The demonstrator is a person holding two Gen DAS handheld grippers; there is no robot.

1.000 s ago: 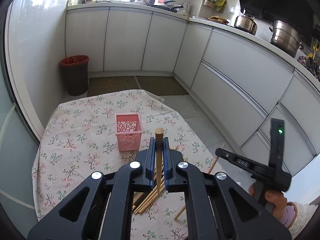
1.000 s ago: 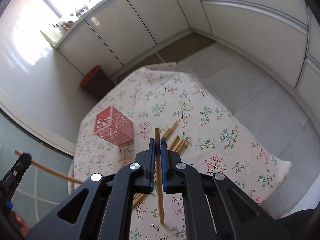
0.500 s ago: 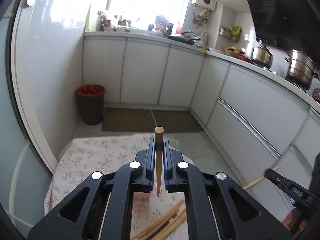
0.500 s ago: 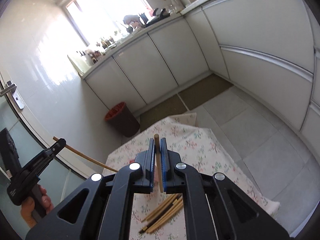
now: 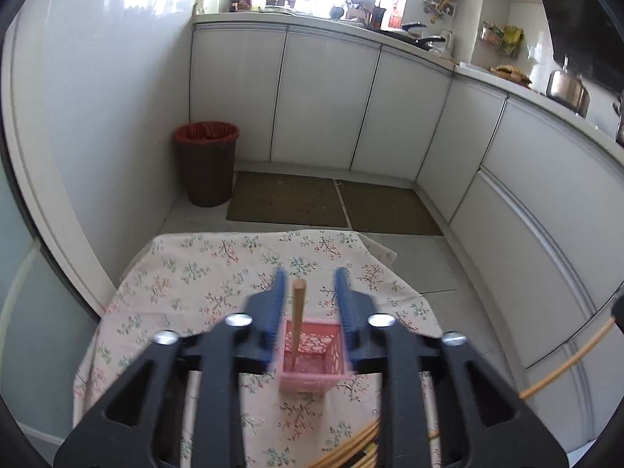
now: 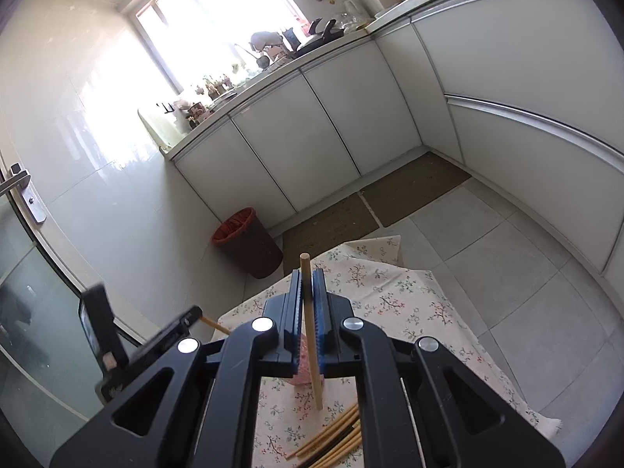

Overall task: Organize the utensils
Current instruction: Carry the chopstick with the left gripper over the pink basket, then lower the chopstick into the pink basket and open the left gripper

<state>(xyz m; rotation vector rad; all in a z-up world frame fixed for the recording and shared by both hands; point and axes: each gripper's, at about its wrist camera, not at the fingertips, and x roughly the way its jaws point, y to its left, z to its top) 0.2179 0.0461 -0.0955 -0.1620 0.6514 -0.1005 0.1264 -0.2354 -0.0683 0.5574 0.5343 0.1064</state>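
Item: pink basket, the landmark for all entries. It stood on the floral tabletop, directly below my left claw.

Item: released chopstick. It stood near upright with its lower end inside the basket and its upper end rising between the blue pads, touching neither so far as I could tell.

Item: my left claw. Its jaws were spread wide above the basket; the view was blurred, so the exact clearance was uncertain.

Item: my right claw. It was pressed together on a second chopstick, held near upright, lower tip hanging above the cloth just short of the basket on the near side.

Item: loose chopsticks. A bundle lay flat on the tabletop nearer me than the basket.

Item: trash bin. It stood on the floor beyond the basket, well apart.

Handling note, my judgement: the step in hand was dropping sticks into the basket. To do it well I would lift the left claw straight up so a pad did not clip the standing stick, then carry the right stick over the basket's opening, keep it vertical, lower its tip below the rim before spreading the jaws, and avoid nudging the light basket.
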